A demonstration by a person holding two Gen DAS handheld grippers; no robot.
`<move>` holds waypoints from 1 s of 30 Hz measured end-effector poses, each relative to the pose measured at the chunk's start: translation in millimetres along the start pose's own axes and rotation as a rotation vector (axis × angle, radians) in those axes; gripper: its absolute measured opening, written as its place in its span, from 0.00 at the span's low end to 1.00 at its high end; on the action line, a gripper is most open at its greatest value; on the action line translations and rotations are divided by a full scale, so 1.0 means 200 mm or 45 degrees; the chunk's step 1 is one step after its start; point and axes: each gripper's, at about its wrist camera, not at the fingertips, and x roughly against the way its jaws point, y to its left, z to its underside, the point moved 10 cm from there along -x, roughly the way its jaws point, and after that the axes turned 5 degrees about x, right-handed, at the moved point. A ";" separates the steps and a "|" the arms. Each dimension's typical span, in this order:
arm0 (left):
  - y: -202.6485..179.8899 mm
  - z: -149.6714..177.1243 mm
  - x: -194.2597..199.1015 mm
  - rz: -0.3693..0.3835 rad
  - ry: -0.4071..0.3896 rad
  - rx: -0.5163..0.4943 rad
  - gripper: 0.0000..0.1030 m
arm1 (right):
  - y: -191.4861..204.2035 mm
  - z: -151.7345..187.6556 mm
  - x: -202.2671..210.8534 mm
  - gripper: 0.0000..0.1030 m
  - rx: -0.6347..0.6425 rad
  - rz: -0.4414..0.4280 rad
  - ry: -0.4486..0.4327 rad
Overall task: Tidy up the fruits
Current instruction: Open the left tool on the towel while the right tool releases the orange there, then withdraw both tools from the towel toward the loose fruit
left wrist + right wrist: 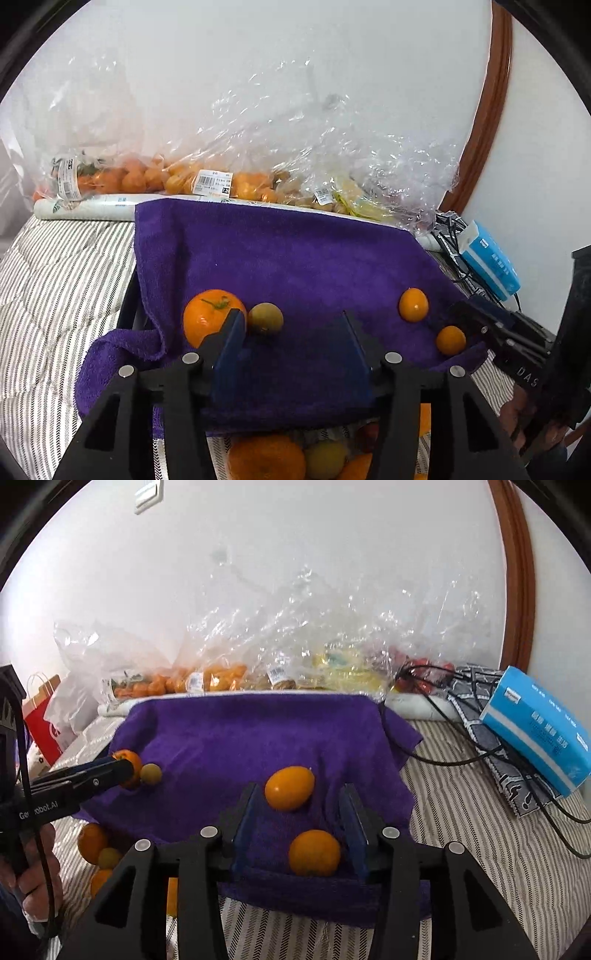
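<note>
Currently both grippers hover over a purple towel (295, 258) laid on a striped bedcover (55, 295); four fruits sit on the towel; the left gripper (291, 332) has its jaws apart and empty, with the big orange (210, 315) just beside its left finger and the small green fruit (265, 318) ahead, between the finger tips but not gripped; the right gripper (301, 812) is also spread, holding nothing, and the nearer small orange fruit (314, 853) lies between its blue fingers (245, 823), apparently untouched; the oval orange fruit (290, 787) sits just beyond the tips; more fruit lies below the near edge of the towel, in what cannot be made out; bagged fruit (207, 181) is piled along the wall behind, with a blue tissue box (535, 731) off to the right; step in hand looks like the approach to a pick, right side most lined up; next move likely calls for closing the right fingers on the nearer fruit, gently, since it is round and could roll on the soft towel; the left needs to advance a little and centre on the green fruit before closing.
</note>
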 end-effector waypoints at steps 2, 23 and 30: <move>0.00 -0.01 0.02 -0.009 -0.010 -0.003 0.49 | -0.02 -0.05 0.05 0.43 -0.002 0.051 -0.070; 0.09 -0.06 0.36 -0.021 -0.076 0.064 0.58 | 0.25 0.01 0.36 0.46 -0.027 -0.008 0.079; 0.30 0.11 0.43 -0.086 0.006 0.137 0.58 | 0.34 0.11 0.36 0.46 -0.109 -0.047 0.140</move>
